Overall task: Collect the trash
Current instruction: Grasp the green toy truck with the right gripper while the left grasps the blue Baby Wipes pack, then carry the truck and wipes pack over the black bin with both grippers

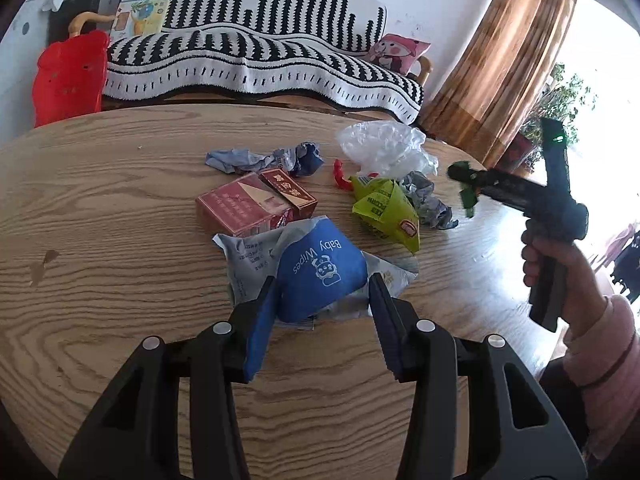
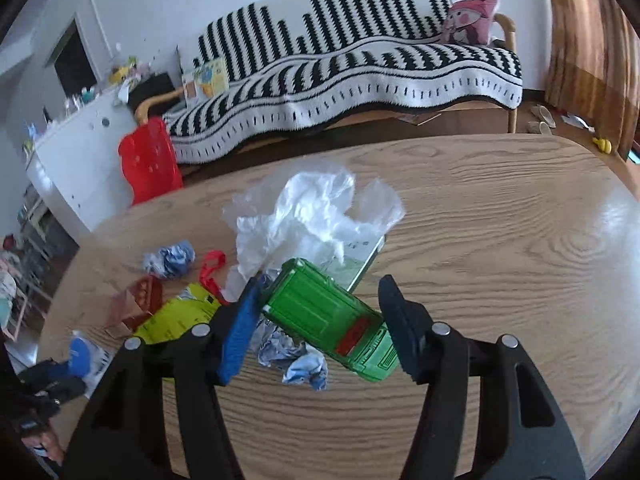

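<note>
My left gripper [image 1: 322,292] is shut on a blue Baby Wipes pack [image 1: 320,272], its pads pressing on both sides just above the wooden table [image 1: 120,220]. In the right wrist view my right gripper [image 2: 316,300] is shut on a green carton [image 2: 320,312], which lies slanted between the pads over a crumpled paper ball [image 2: 296,360]. The left wrist view shows that right gripper [image 1: 464,188] at the right, held by a person's hand [image 1: 552,264], with green showing at its tips. Loose trash between the two: a red cigarette box [image 1: 256,208], a yellow-green wrapper [image 1: 386,212], a clear plastic bag [image 1: 384,148].
A crumpled blue-grey paper [image 1: 272,158] and a small red plastic piece [image 1: 340,176] lie farther back on the table. Behind it stand a sofa with a black-and-white striped throw [image 1: 260,52], a red bag [image 1: 68,76] at the left and a brown curtain [image 1: 500,60] at the right.
</note>
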`<state>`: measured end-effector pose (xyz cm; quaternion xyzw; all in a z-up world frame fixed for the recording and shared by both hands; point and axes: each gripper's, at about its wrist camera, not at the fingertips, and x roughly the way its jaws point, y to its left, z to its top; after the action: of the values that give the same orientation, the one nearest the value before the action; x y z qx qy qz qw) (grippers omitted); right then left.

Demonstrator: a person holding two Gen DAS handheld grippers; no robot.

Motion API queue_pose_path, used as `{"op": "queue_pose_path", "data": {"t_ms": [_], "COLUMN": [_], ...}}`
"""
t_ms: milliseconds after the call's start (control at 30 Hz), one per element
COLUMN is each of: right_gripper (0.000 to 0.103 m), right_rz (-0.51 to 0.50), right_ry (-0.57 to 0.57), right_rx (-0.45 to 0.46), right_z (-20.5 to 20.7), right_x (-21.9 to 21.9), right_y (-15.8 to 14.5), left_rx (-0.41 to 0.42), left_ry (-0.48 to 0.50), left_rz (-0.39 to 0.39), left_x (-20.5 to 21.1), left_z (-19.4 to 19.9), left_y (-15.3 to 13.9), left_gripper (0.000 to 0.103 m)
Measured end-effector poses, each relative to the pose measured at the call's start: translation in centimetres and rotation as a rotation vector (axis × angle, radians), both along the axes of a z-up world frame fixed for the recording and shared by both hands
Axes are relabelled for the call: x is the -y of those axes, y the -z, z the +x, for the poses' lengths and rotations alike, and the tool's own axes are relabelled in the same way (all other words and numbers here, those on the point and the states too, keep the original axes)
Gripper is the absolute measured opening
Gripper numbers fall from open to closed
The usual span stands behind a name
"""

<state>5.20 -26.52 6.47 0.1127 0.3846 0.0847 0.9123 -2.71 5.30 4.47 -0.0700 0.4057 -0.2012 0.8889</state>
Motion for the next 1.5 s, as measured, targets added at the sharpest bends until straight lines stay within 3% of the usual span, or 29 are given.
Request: {"op": "queue_pose_path", "data": {"t_ms": [733,933,1067,1200,1300,1500], "right_gripper": [0.059,0.059,0.059,0.059,0.059,0.059], "right_rz": [-0.077,-0.065,-0.071,-0.034,-0.060,-0.012], "right_ry": [-0.032,-0.014,0.025,0.045,0.075,0.227], "right_rx": [-0.016,0.004,0.055,0.073,0.080,0.081], "right_z": [-5.1,-7.7,-10.4,-14.2,-18.4,-30.2], "right_x": [1.4,2.4,3.7,6.4,9.7,19.5], "right_y": [-1.9,-3.2,-5.9,-7.8,-8.7,-8.3], "left_rx": [-0.013,0.046,0.087,0.129,0.157,0.145], "left_ry": [0.007,0.012,0.028,0.106,0.190,0.485], "left_rz": [0.029,0.053,0.075,0.087,0.075,0.034], "left_x": [3.1,5.5,7.5,11.6,15.6,27.5], "left_z": [-0.2,-0.9,-1.6,-2.9,-4.9,-11.6], "left_y": [0.1,-1.0,-2.2,-4.4,-6.3,-9.1], "left_gripper": [0.046,0.046,0.046,0.046,0.046,0.046]}}
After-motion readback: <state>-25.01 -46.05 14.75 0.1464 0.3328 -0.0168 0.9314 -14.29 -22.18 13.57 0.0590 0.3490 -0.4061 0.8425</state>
